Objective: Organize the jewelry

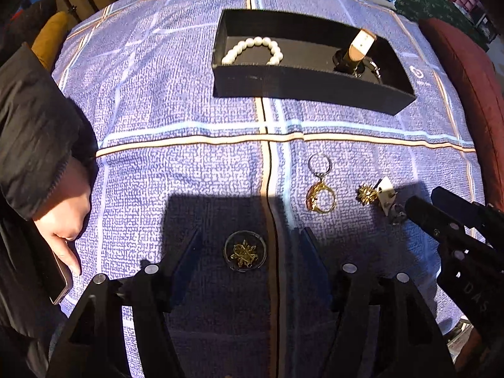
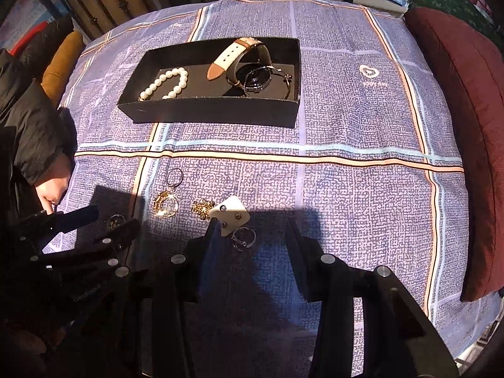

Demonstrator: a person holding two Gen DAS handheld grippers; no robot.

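A black box (image 1: 302, 86) (image 2: 208, 111) on the purple checked cloth holds a pearl bracelet (image 1: 252, 51) (image 2: 165, 83) and a white-strap watch (image 1: 360, 51) (image 2: 249, 63). On the cloth lie a gold keyring (image 1: 320, 193) (image 2: 167, 203), a gold brooch (image 1: 367, 194) (image 2: 202, 208), a white earring card (image 1: 386, 193) (image 2: 229, 214), a silver ring (image 2: 243, 237) and a round clear piece with gold inside (image 1: 245, 251) (image 2: 115, 221). My left gripper (image 1: 249, 245) is open around the round piece. My right gripper (image 2: 252, 230) is open over the ring and card.
A dark red cushion (image 2: 460, 126) lies along the right edge. An ochre cushion (image 1: 52, 36) and an iron bed rail stand at the back left. A person's hand (image 1: 67, 217) in a black sleeve holds a phone at the left.
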